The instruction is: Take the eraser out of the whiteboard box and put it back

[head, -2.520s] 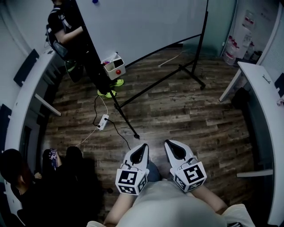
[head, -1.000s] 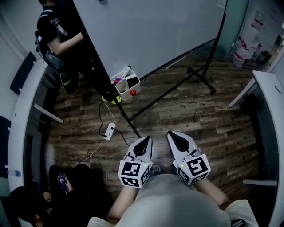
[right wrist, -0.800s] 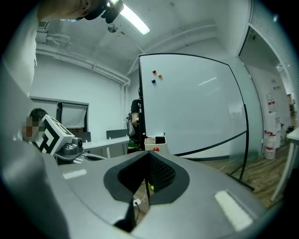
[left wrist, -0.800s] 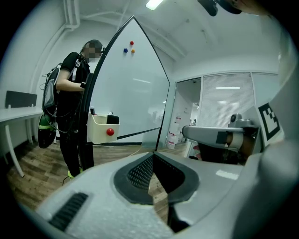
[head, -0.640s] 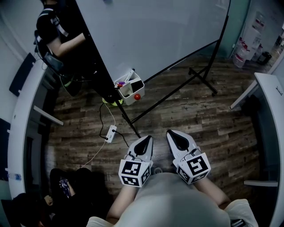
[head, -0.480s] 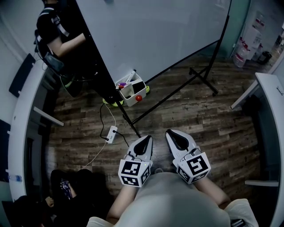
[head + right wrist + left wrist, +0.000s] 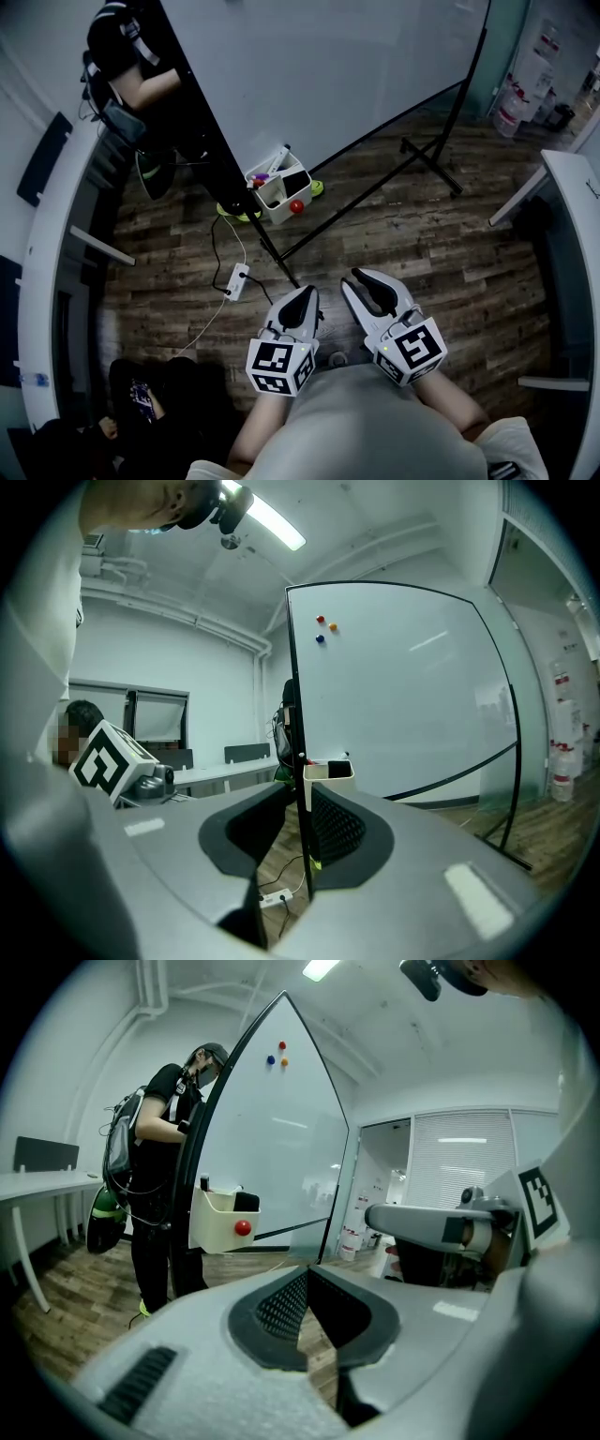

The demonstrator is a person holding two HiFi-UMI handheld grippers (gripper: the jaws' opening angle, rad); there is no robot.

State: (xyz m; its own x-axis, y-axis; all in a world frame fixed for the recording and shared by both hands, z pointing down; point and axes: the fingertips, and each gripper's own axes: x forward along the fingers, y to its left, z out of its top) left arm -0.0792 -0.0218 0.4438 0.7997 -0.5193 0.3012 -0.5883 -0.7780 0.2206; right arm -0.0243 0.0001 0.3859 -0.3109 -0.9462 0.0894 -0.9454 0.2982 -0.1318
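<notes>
Fingers (image 7: 342,832) of the right gripper (image 7: 360,279) just parting, empty — left gripper (image 7: 305,293) closed, empty; approach step — next, reach the black block eraser (image 7: 294,180) in the far white plastic whiteboard box (image 7: 272,198).

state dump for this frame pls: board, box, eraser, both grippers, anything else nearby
whiteboard: upright on wood floor
box: white, hung on the whiteboard frame
eraser: dark, inside box, untouched
left gripper: shut, empty, far from box
right gripper: jaws apart, just been opening, nothing between them
other: person standing behind whiteboard; power strip on floor
</notes>
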